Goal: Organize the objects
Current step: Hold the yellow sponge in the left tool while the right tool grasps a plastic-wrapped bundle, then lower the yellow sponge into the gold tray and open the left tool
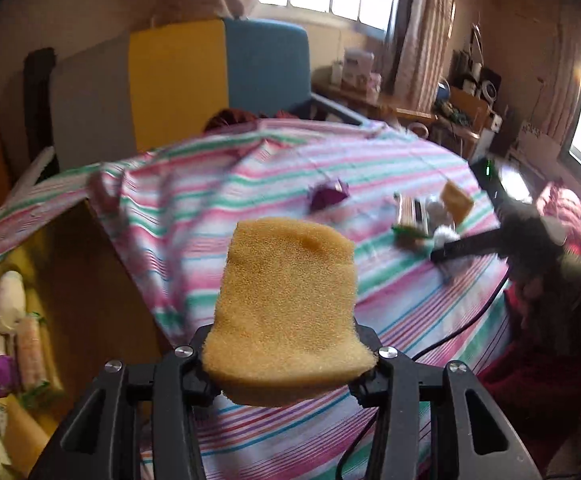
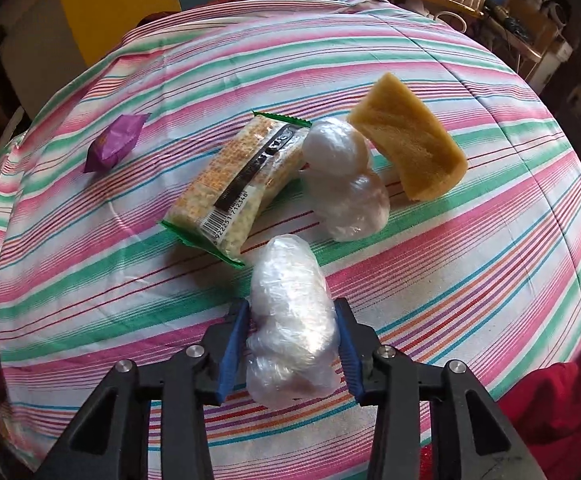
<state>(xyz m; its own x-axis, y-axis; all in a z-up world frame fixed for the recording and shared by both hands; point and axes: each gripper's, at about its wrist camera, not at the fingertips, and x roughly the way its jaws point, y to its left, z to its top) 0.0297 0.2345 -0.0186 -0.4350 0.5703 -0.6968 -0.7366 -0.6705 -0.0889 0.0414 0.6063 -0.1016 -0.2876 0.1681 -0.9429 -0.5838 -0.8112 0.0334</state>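
My left gripper (image 1: 290, 364) is shut on a yellow sponge (image 1: 290, 300) and holds it above the striped cloth (image 1: 218, 200). My right gripper (image 2: 292, 340) is shut on a white plastic-wrapped bundle (image 2: 290, 316) low over the cloth (image 2: 470, 280). Ahead of it lie a green-edged cracker pack (image 2: 238, 184), a second wrapped bundle (image 2: 346, 180), a second yellow sponge (image 2: 410, 140) leaning on it, and a purple snack packet (image 2: 114, 142). The left wrist view shows the same pile (image 1: 430, 212), the purple packet (image 1: 328, 194) and the right gripper (image 1: 446, 256), blurred.
At the left edge of the bed a yellow box (image 1: 14, 340) holds a white bundle, a cracker pack and a purple packet. A red blanket (image 2: 562, 408) lies at the right. A yellow and blue headboard (image 1: 218, 76) and cluttered shelves (image 1: 466, 104) stand behind.
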